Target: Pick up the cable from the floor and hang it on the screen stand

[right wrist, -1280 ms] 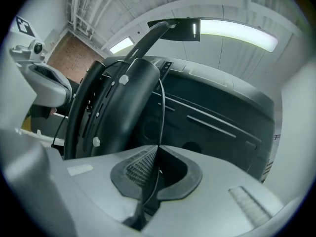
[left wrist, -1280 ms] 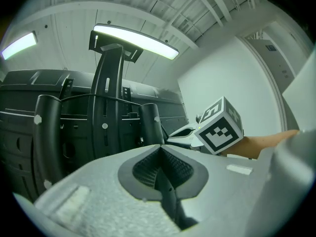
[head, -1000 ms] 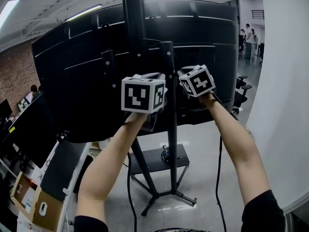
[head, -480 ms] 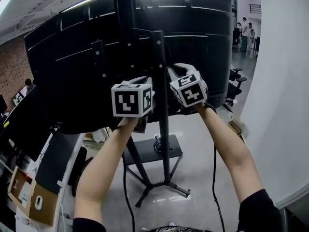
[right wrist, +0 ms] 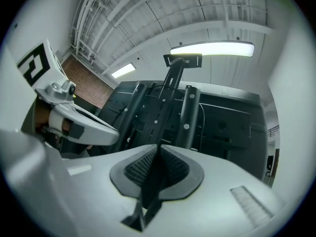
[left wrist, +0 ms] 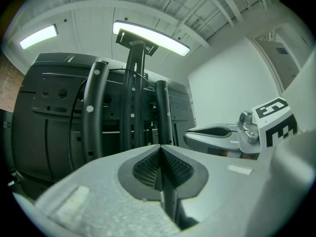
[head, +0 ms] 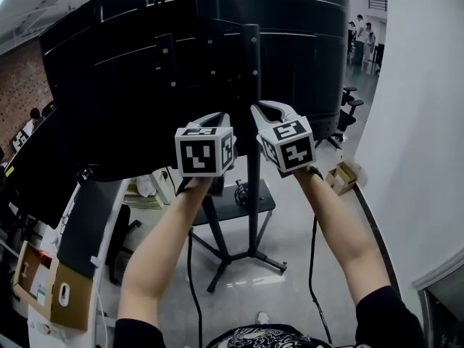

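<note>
The big black screen (head: 109,85) shows its back, mounted on the screen stand's upright pole (head: 254,194). I hold both grippers up side by side just before that pole, below the mounting bracket (left wrist: 133,112). My left gripper (head: 215,118) is shut on the thin black cable (left wrist: 168,204), which hangs down along my left forearm (head: 190,267). My right gripper (head: 267,111) is also shut on the black cable (right wrist: 148,194); this part of the cable drops beside my right arm (head: 312,259). Each gripper sees the other: the right gripper (left wrist: 212,132) and the left gripper (right wrist: 94,127).
The stand has a low shelf (head: 250,205) and splayed legs (head: 268,259) on the glossy floor. Cardboard boxes (head: 51,296) and desks stand at the left. A small box (head: 339,176) and office chairs (head: 348,114) sit at the right beside a white wall (head: 420,136). People (head: 360,35) stand far off.
Both grippers have sunk a little in front of the stand's pole and sit slightly closer together. Each stays shut on the cable. My view has shifted a bit.
</note>
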The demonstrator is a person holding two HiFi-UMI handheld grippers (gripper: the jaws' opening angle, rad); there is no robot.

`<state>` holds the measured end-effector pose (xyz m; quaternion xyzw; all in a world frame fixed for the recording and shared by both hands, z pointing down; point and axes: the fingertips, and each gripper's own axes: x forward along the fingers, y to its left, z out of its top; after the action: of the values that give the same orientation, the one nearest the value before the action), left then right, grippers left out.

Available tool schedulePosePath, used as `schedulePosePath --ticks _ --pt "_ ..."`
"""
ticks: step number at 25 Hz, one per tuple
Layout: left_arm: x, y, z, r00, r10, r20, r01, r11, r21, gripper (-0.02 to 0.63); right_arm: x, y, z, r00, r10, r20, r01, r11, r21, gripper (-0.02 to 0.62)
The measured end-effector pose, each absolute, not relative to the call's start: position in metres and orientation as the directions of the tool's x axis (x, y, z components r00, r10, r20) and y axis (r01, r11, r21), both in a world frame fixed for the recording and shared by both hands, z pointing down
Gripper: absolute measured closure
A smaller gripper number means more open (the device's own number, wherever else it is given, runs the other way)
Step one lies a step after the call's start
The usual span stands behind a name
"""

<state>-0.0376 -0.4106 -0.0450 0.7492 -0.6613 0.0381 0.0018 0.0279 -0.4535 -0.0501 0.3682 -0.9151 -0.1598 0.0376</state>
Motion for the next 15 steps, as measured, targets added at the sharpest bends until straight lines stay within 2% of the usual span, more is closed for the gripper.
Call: schedulePosePath --ticks 15 --pt "-0.047 -0.317 0.004 0.167 -0.984 0.066 -0.986 -0.168 -0.008 0.607 0.009 -0.321 -0.005 -0.729 -0.684 -0.029 -0.678 0.716 0.164 0.589"
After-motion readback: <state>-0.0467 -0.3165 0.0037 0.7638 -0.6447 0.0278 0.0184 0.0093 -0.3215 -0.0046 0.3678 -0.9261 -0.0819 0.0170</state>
